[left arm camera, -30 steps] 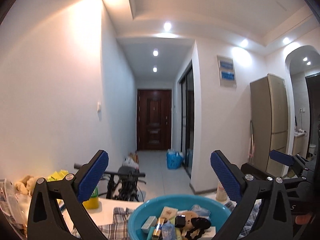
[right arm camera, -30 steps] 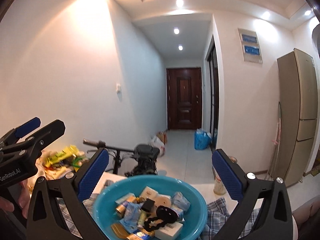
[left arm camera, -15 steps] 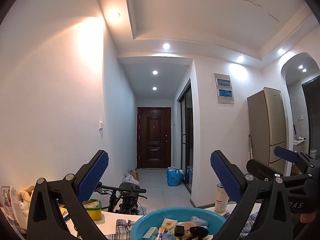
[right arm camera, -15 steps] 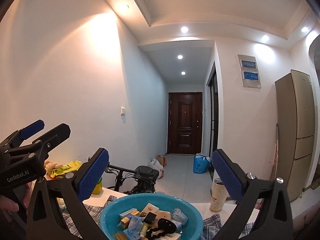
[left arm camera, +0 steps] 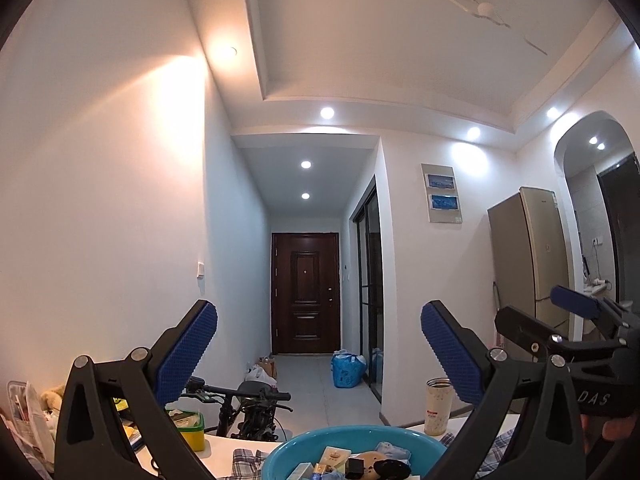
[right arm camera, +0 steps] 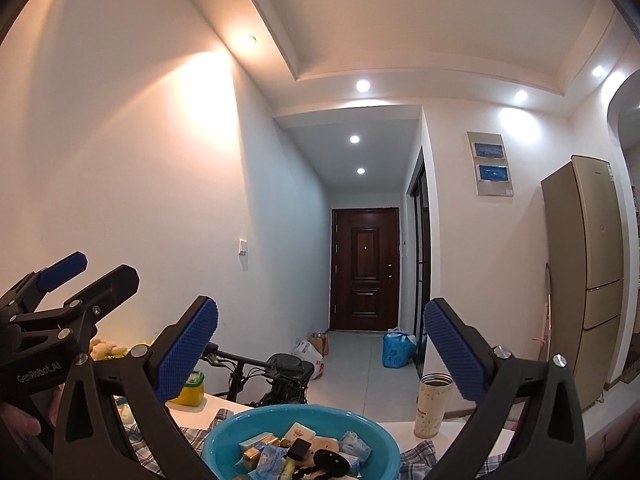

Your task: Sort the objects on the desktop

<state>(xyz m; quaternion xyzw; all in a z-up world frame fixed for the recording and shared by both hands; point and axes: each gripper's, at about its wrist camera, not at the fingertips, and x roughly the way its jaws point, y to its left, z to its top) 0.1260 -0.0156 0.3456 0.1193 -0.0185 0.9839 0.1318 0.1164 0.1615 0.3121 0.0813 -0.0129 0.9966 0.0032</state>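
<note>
Ahead of my gripper, a white-walled hallway runs to a dark wooden door (left arm camera: pixel 305 293) under recessed ceiling spotlights (left arm camera: pixel 327 112). Off to my right stands a tall beige fridge (right arm camera: pixel 587 276).

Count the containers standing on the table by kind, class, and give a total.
blue basin: 1
tall cup: 1
yellow box with a green lid: 1
Total: 3
</note>
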